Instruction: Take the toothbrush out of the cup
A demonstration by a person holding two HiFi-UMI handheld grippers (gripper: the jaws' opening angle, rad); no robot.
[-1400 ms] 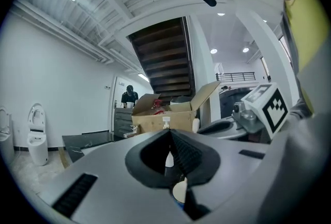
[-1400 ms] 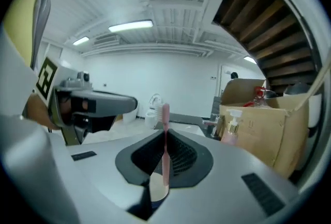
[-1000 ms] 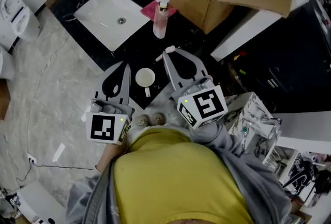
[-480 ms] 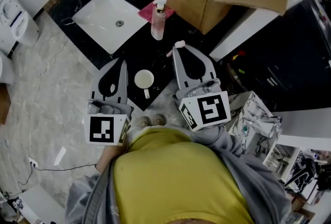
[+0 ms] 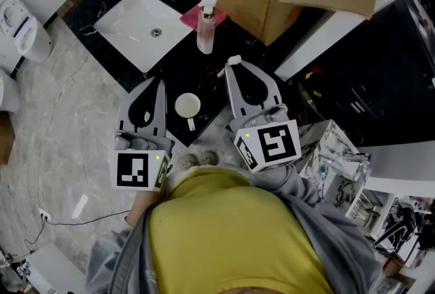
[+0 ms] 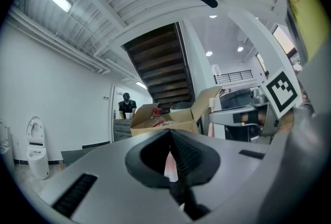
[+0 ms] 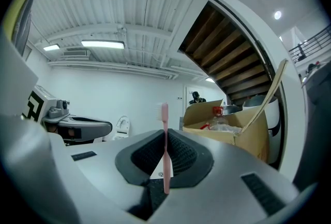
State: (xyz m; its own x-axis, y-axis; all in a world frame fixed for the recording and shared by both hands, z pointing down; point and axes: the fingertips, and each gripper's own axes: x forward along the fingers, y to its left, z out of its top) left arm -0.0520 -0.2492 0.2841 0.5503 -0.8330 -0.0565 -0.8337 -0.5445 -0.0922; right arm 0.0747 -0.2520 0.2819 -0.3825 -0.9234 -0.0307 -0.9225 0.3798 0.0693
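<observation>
Left gripper (image 5: 160, 84): jaws closed on each other with nothing gripped; stands at 9 o'clock of the cup, pointing toward 12 o'clock.
Sink (image 5: 132, 26): white basin set in the dark surface (image 5: 178, 68), at 11 o'clock of the cup.
Cup (image 5: 188, 106): white, upright on the surface between the two grippers, handle toward 6 o'clock.
Pump bottle (image 5: 204, 28): upright at 12 o'clock of the cup, just beside the sink's corner.
Right gripper (image 5: 233, 66): jaws clamped on the toothbrush handle; stands at 3 o'clock of the cup.
Toothbrush (image 7: 165, 158): pink, upright between the jaws, bristle head above the jaw tips; outside the cup, at about 1 o'clock of it and apart from it.
Cardboard box (image 5: 292, 4): open, at 1 o'clock, beyond the right gripper.
</observation>
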